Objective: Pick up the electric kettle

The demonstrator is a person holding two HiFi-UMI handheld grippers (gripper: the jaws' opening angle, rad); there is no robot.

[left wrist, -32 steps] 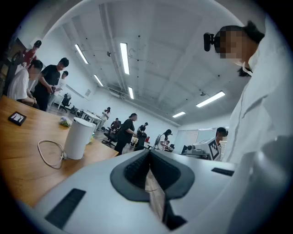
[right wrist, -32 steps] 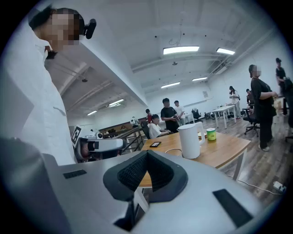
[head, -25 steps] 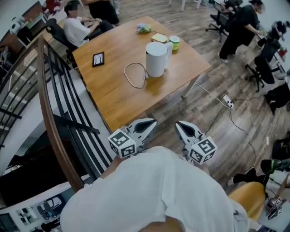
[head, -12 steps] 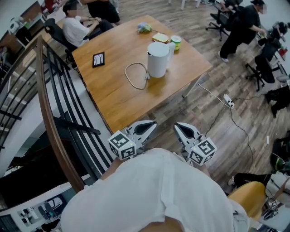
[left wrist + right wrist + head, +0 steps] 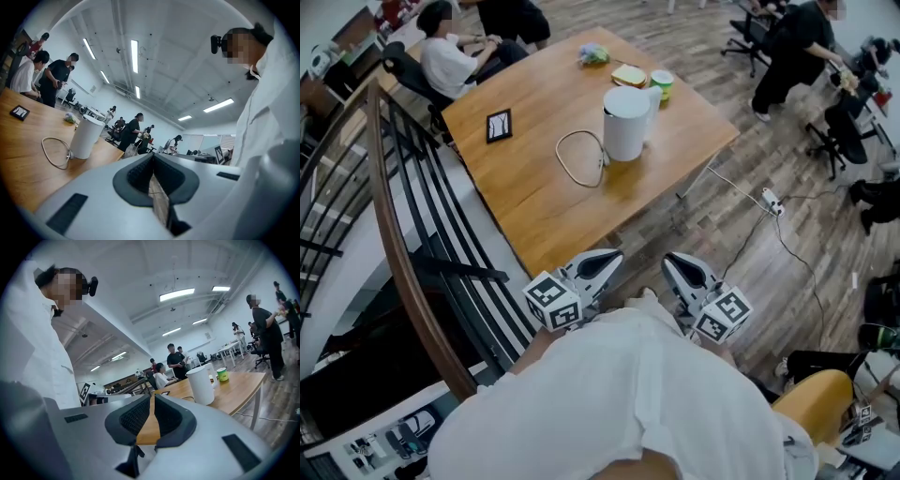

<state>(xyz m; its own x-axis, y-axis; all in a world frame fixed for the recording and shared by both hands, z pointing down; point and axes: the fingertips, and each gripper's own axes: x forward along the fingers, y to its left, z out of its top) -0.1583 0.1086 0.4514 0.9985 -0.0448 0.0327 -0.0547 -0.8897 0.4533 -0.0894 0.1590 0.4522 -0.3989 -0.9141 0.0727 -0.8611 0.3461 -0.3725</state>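
Observation:
The white electric kettle (image 5: pixel 625 122) stands upright on the wooden table (image 5: pixel 534 197), its grey cord (image 5: pixel 579 156) looped to its left. It also shows in the left gripper view as the kettle (image 5: pixel 86 137) and in the right gripper view as the kettle (image 5: pixel 201 385). My left gripper (image 5: pixel 602 262) and right gripper (image 5: pixel 675 265) are held close to my body, short of the table's near corner and far from the kettle. Both point level toward the table. The left gripper (image 5: pixel 153 157) is shut and empty, and so is the right gripper (image 5: pixel 152 397).
A green cup (image 5: pixel 661 86) and a yellow item (image 5: pixel 629 77) sit behind the kettle, and a small black device (image 5: pixel 499 124) lies at the table's left. A curved stair railing (image 5: pixel 403 234) runs along my left. A power strip (image 5: pixel 771 202) lies on the floor at right. People sit and stand around.
The head view has shifted slightly; both grippers stay shut and near my body in almost the same spots.

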